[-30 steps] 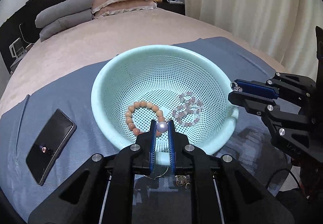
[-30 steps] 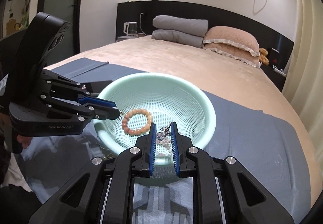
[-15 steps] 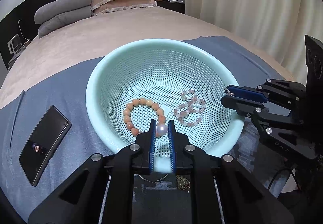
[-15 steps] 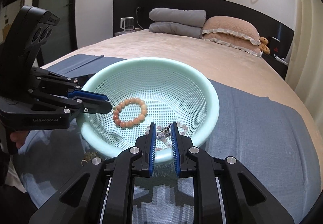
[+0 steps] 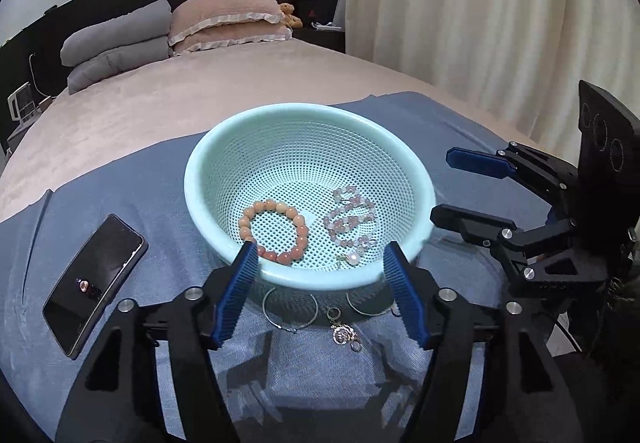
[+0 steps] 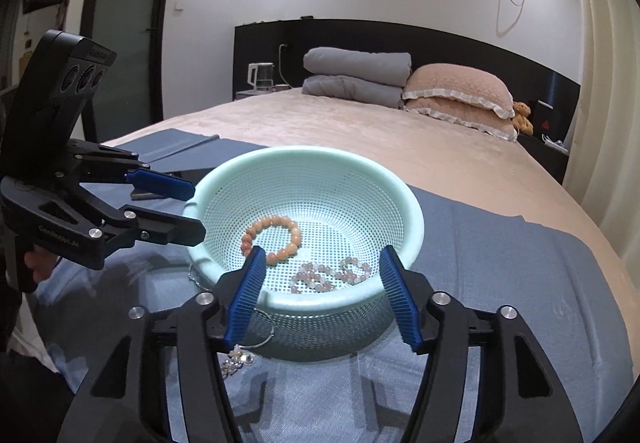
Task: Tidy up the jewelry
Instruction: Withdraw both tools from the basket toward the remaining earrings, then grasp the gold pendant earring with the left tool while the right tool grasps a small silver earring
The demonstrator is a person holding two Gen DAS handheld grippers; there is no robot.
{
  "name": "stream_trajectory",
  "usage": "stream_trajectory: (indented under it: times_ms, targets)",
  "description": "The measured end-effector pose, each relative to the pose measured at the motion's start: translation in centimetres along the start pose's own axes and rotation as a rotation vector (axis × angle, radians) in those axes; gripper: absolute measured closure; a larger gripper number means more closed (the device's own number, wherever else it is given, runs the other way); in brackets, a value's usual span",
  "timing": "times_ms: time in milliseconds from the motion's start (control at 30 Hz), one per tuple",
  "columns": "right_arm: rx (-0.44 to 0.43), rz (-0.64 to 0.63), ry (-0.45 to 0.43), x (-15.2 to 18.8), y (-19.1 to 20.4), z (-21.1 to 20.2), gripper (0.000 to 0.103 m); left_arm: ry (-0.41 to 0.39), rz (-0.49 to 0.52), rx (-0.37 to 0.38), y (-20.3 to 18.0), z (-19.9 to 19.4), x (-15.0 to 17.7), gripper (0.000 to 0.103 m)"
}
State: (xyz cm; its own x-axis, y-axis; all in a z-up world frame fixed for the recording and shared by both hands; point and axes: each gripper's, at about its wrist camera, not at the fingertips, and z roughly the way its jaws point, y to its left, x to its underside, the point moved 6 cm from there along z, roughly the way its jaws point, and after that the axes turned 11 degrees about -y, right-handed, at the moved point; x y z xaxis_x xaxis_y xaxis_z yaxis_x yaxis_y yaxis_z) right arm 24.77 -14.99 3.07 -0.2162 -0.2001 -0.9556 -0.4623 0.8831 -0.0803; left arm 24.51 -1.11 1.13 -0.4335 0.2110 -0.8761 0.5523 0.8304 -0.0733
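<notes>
Both the left gripper [image 5: 318, 275] and right gripper [image 6: 322, 279] gape empty by the basket [image 5: 208, 179]; the gold pendant [image 5: 343, 335] (light, slithery) wants pinching at its charm.

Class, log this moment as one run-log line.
left tool: open | right tool: open | pearl pendant: in basket | hoops: on cloth

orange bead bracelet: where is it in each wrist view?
Left wrist: orange bead bracelet lies on the basket floor, left of centre, just beyond the left jaw.
Right wrist: orange bead bracelet lies on the basket floor, left part, above the left jaw tip.
Shared landmark: the mint basket, with the pink bead bracelet beside it.
</notes>
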Motion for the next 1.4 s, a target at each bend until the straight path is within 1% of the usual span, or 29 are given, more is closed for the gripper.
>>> stream_trajectory:
  times_ms: [33,67,100,133,233,333,400,567,667,767,833,900,1033,1100,1167,1200,1233,1267,1300,1333,1367,1400]
  targets:
    - [-0.008,-0.005,-0.006,0.2,0.3,-0.4,0.03,-0.008,0.005,0.009,-0.2,-0.4,0.3,0.029]
    - [-0.013,-0.008,-0.008,0.4,0.5,-0.7,0.027,-0.015,0.011,0.012,-0.4,-0.7,0.6,0.026]
    - [-0.023,-0.009,-0.004,0.7,0.8,-1.0,0.021,-0.014,0.016,0.014,-0.4,-0.9,1.0,0.021]
    - [-0.03,-0.008,-0.002,1.0,1.0,-1.2,0.019,-0.007,0.02,0.013,-0.5,-1.0,1.6,0.02]
    - [-0.048,-0.012,0.033,2.3,1.7,-1.4,0.019,0.027,0.016,0.019,-0.6,-0.7,3.2,0.02]
    - [-0.061,-0.009,0.062,3.6,2.1,-1.4,0.019,0.073,-0.022,0.028,-0.3,0.2,5.0,0.02]
    - [-0.061,-0.008,0.081,4.3,2.3,-1.2,0.019,0.099,-0.039,0.018,-0.1,0.8,5.8,0.02]
    - [-0.051,-0.015,0.11,5.0,2.9,-0.7,0.019,0.121,-0.048,-0.005,0.3,1.7,6.9,0.02]
    - [-0.048,-0.004,0.123,5.1,2.8,-0.3,0.019,0.122,-0.052,-0.011,0.6,2.1,7.0,0.02]
    - [-0.037,-0.002,0.145,5.5,2.8,0.2,0.022,0.125,-0.042,-0.014,0.5,2.2,7.1,0.02]
    - [-0.028,-0.001,0.159,5.8,2.9,0.3,0.027,0.122,-0.032,-0.013,0.4,2.2,7.2,0.02]
    - [-0.025,0.012,0.173,5.9,2.8,0.6,0.031,0.123,-0.025,-0.014,0.4,2.3,7.2,0.02]
    - [-0.03,0.023,0.199,6.3,2.9,1.0,0.043,0.118,-0.019,-0.015,0.1,2.5,7.5,0.021]
    - [-0.034,0.021,0.208,6.4,3.0,1.1,0.045,0.113,-0.003,-0.024,-0.3,2.4,7.6,0.036]
    - [-0.044,0.022,0.213,6.4,3.3,1.2,0.049,0.109,0.017,-0.046,-0.3,2.4,7.6,0.043]
    - [-0.048,0.019,0.219,6.5,3.5,1.3,0.052,0.109,0.018,-0.05,-0.4,2.4,7.5,0.049]
    - [-0.051,0.016,0.228,6.7,3.6,1.4,0.058,0.108,0.017,-0.051,-0.4,2.4,7.6,0.051]
    - [-0.061,0.017,0.237,6.8,3.7,1.6,0.062,0.108,0.015,-0.051,-0.5,2.3,7.6,0.058]
    - [-0.072,0.024,0.242,6.8,3.8,1.7,0.067,0.11,0.015,-0.052,-0.5,2.3,7.7,0.068]
    - [-0.078,0.029,0.244,6.8,4.0,1.7,0.072,0.113,0.019,-0.057,-0.5,2.4,7.7,0.073]
    - [-0.085,0.029,0.246,6.8,4.1,1.7,0.074,0.115,0.021,-0.057,-0.5,2.4,7.8,0.082]
    - [-0.093,0.028,0.248,6.8,4.2,1.8,0.079,0.118,0.018,-0.044,-0.6,2.4,7.8,0.095]
